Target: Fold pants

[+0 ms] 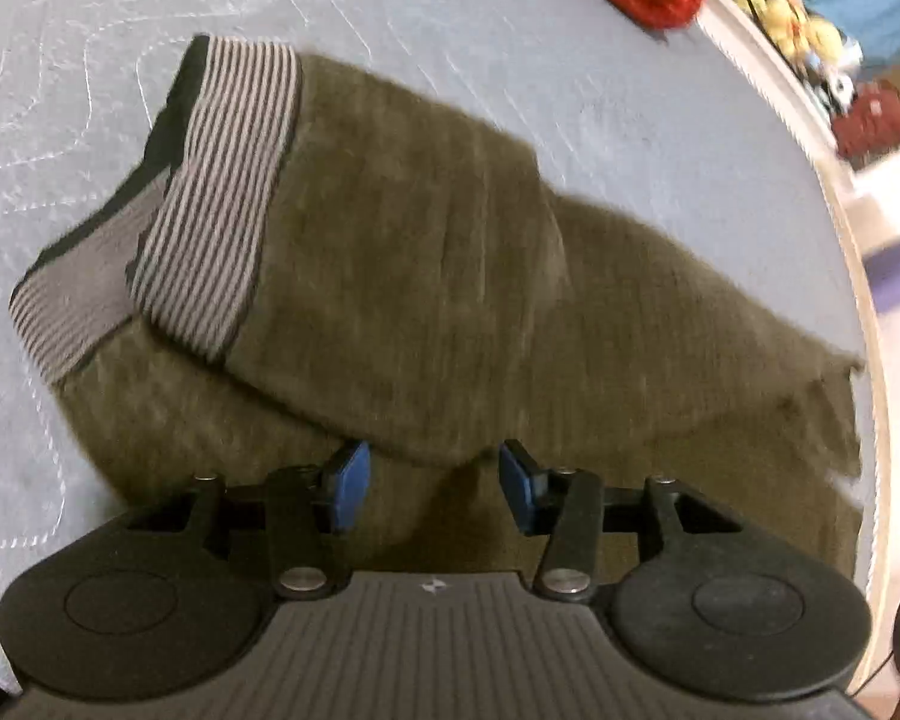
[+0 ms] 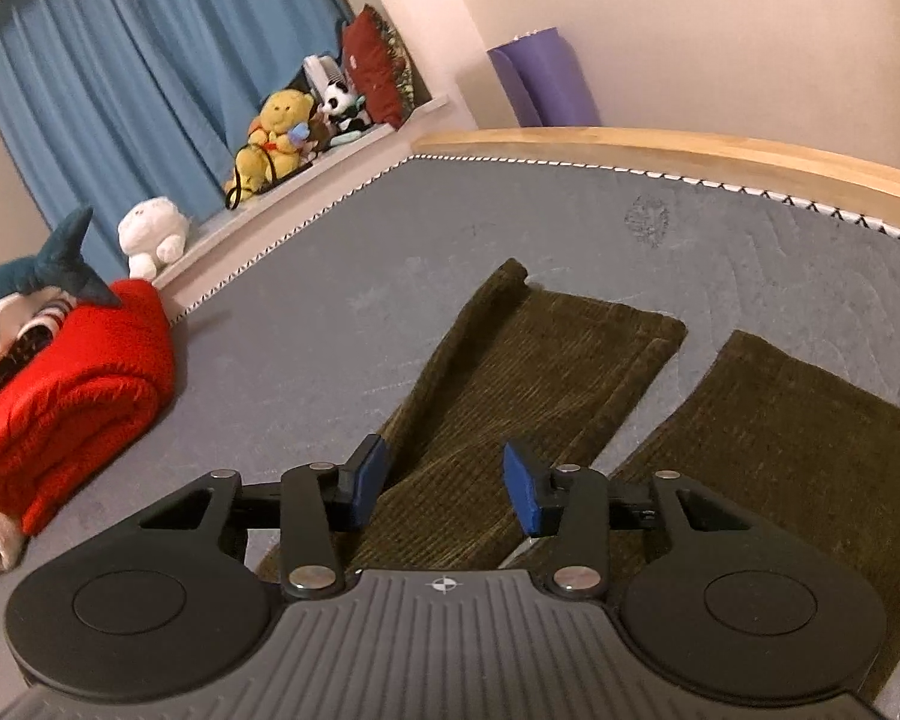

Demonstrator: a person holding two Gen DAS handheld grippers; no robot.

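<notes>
Olive corduroy pants lie on a grey mattress. Their striped grey waistband is at the upper left in the left wrist view, with one layer folded over another. My left gripper is open, just above the near edge of the folded fabric, holding nothing. In the right wrist view the two pant legs lie flat and apart, hems toward the far side. My right gripper is open and empty over the left leg.
A rolled red blanket lies on the mattress at left, with a plush shark on it. Stuffed toys sit on a ledge by blue curtains. A wooden bed rail runs along the far edge. A purple roll stands behind it.
</notes>
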